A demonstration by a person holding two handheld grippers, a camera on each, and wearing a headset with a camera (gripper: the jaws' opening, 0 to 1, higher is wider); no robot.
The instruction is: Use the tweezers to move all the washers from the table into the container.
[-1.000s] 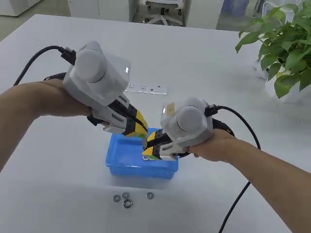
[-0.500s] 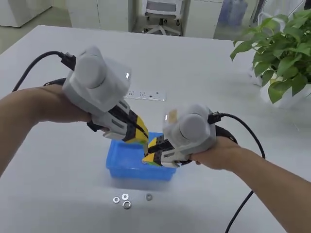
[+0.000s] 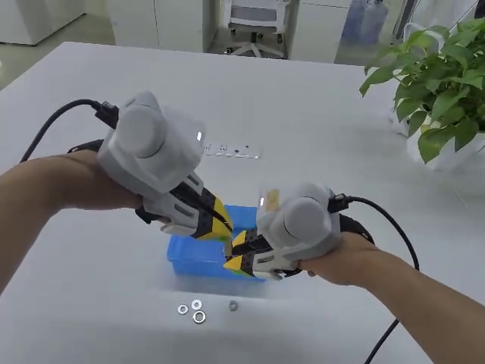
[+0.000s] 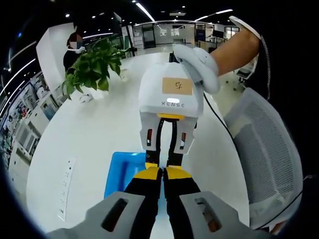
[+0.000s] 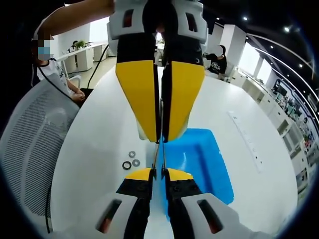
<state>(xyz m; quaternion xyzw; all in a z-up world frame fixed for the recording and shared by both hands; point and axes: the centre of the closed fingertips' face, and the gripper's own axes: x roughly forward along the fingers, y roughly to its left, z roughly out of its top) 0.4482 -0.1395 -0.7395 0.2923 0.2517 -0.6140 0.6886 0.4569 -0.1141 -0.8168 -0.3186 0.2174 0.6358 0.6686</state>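
Four washers [image 3: 196,305] beside container [image 3: 189,255]; left tongs [image 4: 163,172], right tongs [image 5: 158,174] pinch tweezers [image 5: 159,151].

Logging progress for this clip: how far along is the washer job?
Done: no washer shows in the visible part of the container. In hand: left gripper and right gripper both pinch the tweezers over the container. Left: four washers on the table.

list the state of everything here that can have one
left tool: shut on tweezers
right tool: shut on tweezers
tweezers: gripped between both tools, above the container's edge
container: upright, top open
washers: four, lying flat on the table, outside the container
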